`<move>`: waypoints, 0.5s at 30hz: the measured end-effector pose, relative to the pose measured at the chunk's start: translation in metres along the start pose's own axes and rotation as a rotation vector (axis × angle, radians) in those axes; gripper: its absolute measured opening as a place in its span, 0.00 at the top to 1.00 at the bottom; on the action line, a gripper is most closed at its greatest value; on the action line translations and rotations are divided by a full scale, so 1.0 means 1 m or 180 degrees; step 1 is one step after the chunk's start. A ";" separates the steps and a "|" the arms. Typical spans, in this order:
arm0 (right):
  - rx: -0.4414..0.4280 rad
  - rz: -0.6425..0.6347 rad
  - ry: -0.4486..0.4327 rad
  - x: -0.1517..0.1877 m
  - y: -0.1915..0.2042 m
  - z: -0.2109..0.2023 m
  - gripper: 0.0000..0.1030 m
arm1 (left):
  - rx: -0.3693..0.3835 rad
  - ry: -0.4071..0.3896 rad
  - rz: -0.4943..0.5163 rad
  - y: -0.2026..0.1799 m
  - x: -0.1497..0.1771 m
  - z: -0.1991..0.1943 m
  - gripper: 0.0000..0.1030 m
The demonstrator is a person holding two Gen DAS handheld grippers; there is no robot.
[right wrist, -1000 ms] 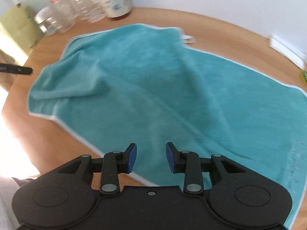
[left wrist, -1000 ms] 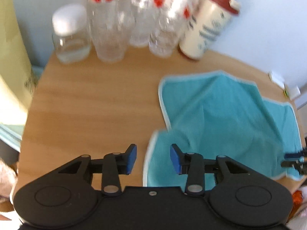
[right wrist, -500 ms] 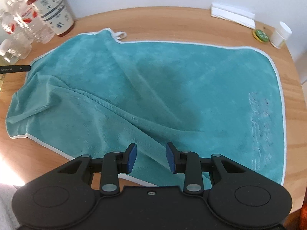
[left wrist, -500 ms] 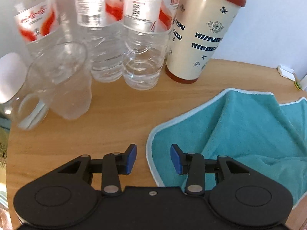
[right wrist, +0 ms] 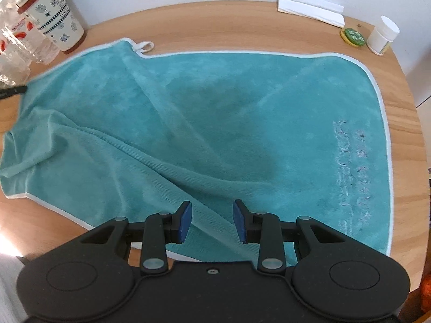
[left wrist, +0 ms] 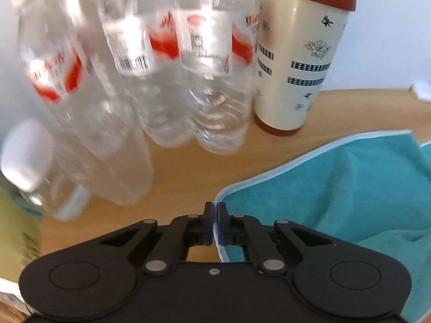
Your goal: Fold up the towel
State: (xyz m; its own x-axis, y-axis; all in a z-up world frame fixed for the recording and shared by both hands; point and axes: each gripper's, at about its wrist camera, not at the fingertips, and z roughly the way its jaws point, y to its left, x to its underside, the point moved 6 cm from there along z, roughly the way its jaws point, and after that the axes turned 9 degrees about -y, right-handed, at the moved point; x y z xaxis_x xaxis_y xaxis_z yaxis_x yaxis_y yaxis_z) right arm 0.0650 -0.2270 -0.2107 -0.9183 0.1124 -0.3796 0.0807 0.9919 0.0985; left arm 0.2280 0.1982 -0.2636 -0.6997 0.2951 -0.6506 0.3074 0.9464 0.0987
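Teal terry, soft and limp, the towel [right wrist: 204,123] is lying spread over most of the round wooden table [right wrist: 242,24], rumpled into long diagonal ridges toward its left end, its pale piped hem running all round. It is likely to drape and sag rather than hold a shape, light enough for a pinch at the hem, so corners and edges look like the best places to take hold. The left gripper [left wrist: 215,222] is pinching exactly there, its blue pads clenched on the white-edged corner nearest the bottles. The right gripper [right wrist: 212,222] is hovering over the near hem with its jaws standing apart, gripping nothing.

Behind the held corner three clear water bottles [left wrist: 212,80] are standing close together, blurred, contents hard to judge; beside them a cream tumbler [left wrist: 296,62] is wearing a closed red lid. A glass mug [left wrist: 118,158] and a white-capped jar [left wrist: 27,156] are sitting further left.
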 end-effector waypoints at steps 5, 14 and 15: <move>0.0026 0.0061 0.0023 0.004 -0.011 -0.003 0.63 | 0.0028 0.0037 -0.0158 0.005 0.003 -0.002 0.96; 0.0045 0.0025 0.0016 0.006 -0.013 -0.007 0.63 | -0.0369 -0.0284 0.0280 0.007 -0.018 0.000 0.98; 0.0053 0.0017 0.0010 0.006 -0.014 -0.008 0.63 | -0.0442 -0.0366 0.0383 0.005 -0.022 -0.002 0.98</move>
State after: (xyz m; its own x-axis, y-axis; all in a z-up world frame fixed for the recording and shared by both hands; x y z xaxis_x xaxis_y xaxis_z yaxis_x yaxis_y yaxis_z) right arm 0.0551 -0.2405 -0.2071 -0.9190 0.1177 -0.3763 0.0921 0.9921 0.0853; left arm 0.2437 0.1970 -0.2469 -0.5828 0.3977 -0.7086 0.2868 0.9166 0.2785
